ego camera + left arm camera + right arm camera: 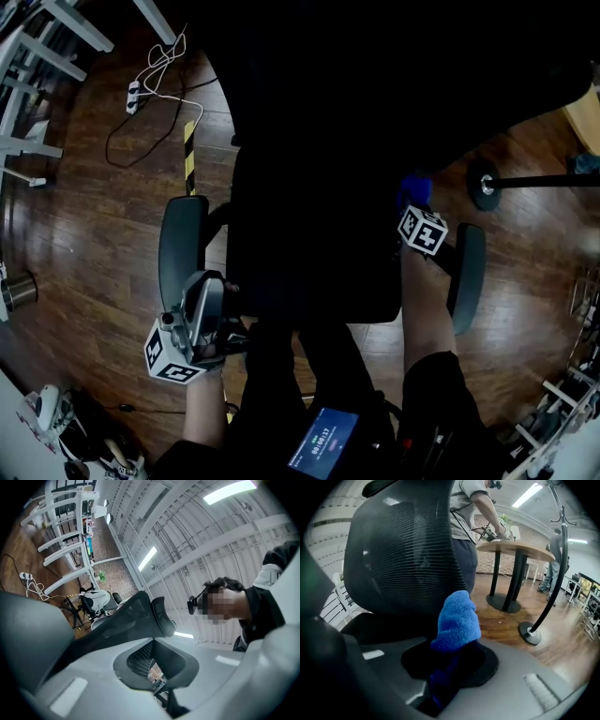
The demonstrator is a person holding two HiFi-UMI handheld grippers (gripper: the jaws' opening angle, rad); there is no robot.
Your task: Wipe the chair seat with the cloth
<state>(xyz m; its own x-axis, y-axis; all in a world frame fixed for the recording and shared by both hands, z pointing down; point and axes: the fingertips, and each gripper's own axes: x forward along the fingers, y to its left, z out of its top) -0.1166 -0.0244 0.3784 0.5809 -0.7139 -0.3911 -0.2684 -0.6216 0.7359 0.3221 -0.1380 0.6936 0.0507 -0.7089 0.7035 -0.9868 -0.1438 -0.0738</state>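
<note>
The black chair seat (309, 248) fills the middle of the head view, with an armrest (181, 239) on its left and another (467, 277) on its right. At the seat's right rear edge my right gripper (418, 214) is shut on a blue cloth (412, 190). The right gripper view shows the cloth (457, 620) sticking up out of the gripper (445, 681), in front of the mesh backrest (408, 550). By the seat's front left corner my left gripper (202, 328) is tilted upward. In its own view the gripper (159, 686) is shut with nothing in it.
On the wooden floor lie a power strip with cables (134, 94) and a yellow-black strip (189, 155). A coat stand's base (485, 185) is at the right, a metal can (17, 291) at the left. A person (473, 508) works at a round table (515, 550) behind.
</note>
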